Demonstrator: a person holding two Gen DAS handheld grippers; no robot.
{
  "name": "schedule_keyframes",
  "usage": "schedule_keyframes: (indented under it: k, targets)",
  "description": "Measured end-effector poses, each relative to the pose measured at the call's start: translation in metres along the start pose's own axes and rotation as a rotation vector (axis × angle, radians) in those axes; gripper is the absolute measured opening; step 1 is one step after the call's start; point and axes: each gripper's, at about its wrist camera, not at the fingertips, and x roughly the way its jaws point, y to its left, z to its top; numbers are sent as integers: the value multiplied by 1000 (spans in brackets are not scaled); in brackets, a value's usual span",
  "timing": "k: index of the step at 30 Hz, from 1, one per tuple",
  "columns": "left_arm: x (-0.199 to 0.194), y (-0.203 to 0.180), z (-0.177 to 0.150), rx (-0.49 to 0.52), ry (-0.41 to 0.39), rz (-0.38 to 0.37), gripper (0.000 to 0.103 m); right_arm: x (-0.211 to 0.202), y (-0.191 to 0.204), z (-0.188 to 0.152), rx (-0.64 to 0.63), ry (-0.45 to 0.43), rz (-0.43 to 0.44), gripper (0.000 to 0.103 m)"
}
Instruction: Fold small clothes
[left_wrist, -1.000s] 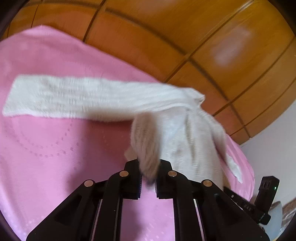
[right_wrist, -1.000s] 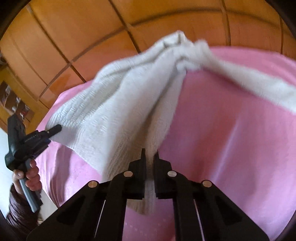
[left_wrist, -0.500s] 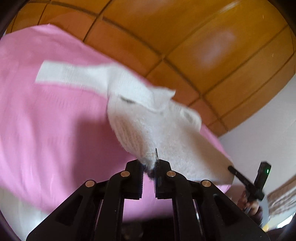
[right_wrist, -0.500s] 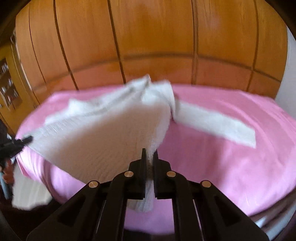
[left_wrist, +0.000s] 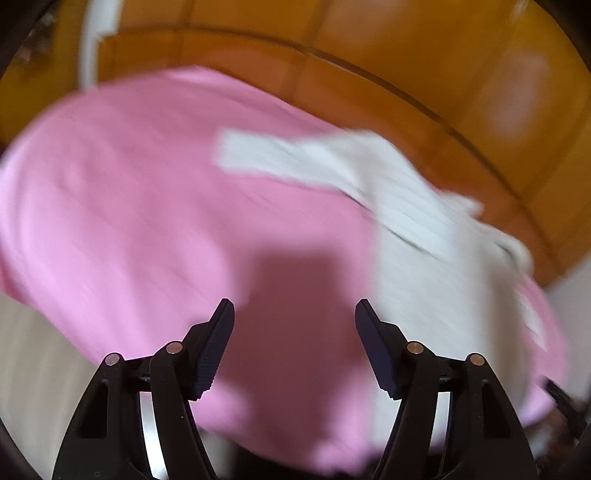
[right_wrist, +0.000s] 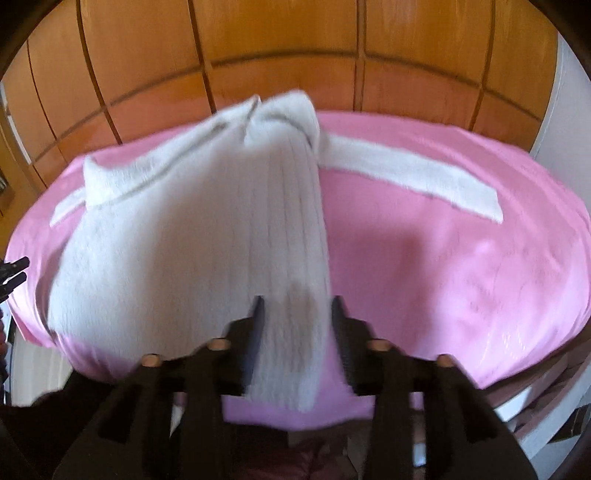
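Note:
A white ribbed knit sweater lies spread on a pink cloth-covered surface, one sleeve stretched out to the right. In the left wrist view the sweater lies at the right, with its sleeve pointing left. My left gripper is open and empty above the pink cloth. My right gripper is open, with the sweater's hem lying loose between its fingers. Both views are motion-blurred.
Orange wooden panelling runs behind the surface. A white wall stands at the right. The pink cloth's front edge drops off just ahead of both grippers.
Both grippers were shut on the sweater's hem and have opened. The sweater has dropped flat onto the pink cloth. The left gripper has pulled clear to the left.

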Motion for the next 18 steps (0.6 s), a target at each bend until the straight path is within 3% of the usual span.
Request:
schedule_keyframes:
  k: [4,7,13,17,18]
  targets:
    - [27,24,28,42,-49,176,67,18,32,10,-47,16,66,39]
    - [47,22,46,136,-91,265,67,38,58,14,-76,44,113,39]
    - [86,-2,55,472,-141,275,67,78,106,39,-80,93,241,39]
    - [122,-11,70,543,-97,272,67,104,133,60,-80,112,303,39]
    - [129,-11,74,555,-92,273,59,112,139,66,-77,114,310,39]
